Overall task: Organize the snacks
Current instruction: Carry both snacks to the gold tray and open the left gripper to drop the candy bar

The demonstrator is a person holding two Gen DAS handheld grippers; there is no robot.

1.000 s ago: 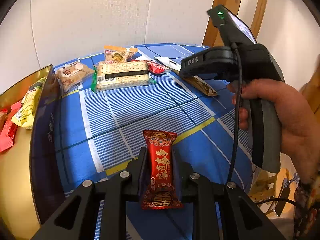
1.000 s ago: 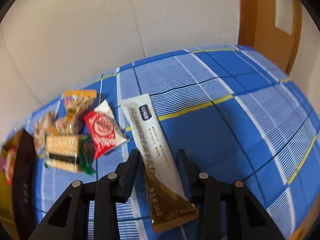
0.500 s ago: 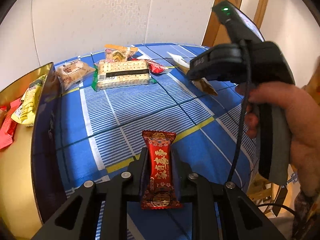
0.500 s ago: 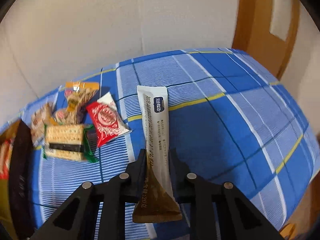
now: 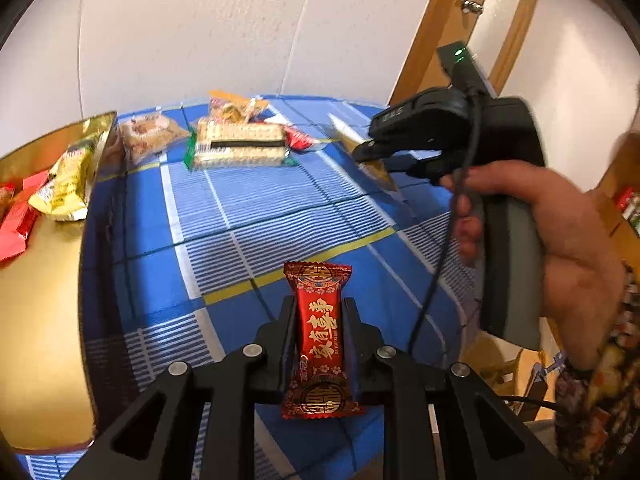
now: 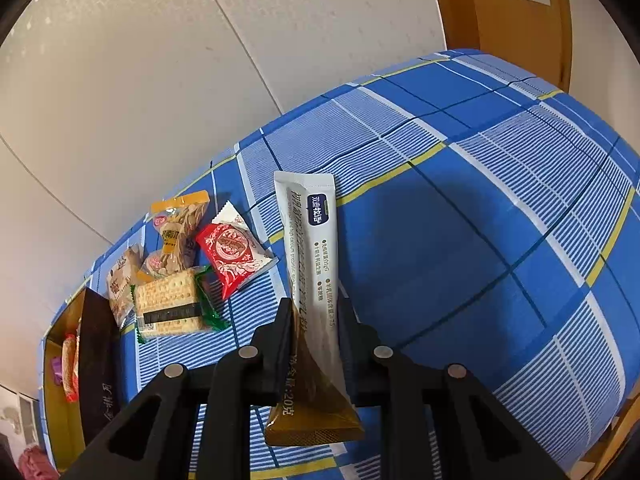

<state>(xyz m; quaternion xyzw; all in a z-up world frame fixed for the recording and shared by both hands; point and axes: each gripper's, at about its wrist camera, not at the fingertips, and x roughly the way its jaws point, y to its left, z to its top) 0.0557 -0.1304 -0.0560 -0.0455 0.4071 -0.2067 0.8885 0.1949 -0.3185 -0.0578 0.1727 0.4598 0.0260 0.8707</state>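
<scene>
While clamped lengthwise in the left gripper [image 5: 318, 312]: red candy bar [image 5: 319, 336], glossy foil wrapper, gold characters down the face, round gold emblem at each end, crimped serrated seals. Both pads pressed flat on its long sides; far end sticking out past the fingertips, near end lying back between the black finger bases. Held above the blue checked cloth [image 5: 256, 216], clear of it.

Pinched likewise in the right gripper [image 6: 314, 312]: long stick sachet [image 6: 310, 264], white matte upper part with a dark blue label and small grey print, brown-gold lower end flared into a flat sealed triangle. Jaws closed on its middle; white end well forward of the tips, brown end behind them. Seen also from the left wrist view, angled over the cloth, with a hand [image 5: 560, 240] wrapped round the grey handle.

Relative to the cloth: woven-looking fabric, blue squares, white-striped panels, thin yellow and dark lines. Loose packets grouped at its far left side — cracker pack [image 6: 168, 308] with green ends and a black band, red-and-white sachet [image 6: 232, 252] just beside it, clear orange-topped bag [image 6: 180, 224] behind, clear pastry packet [image 6: 122, 280] nearest the box. Gold-lined box [image 5: 44, 320], dark outer wall, at the cloth's left edge; yellow packet [image 5: 66, 184] and red packet [image 5: 18, 224] inside.
</scene>
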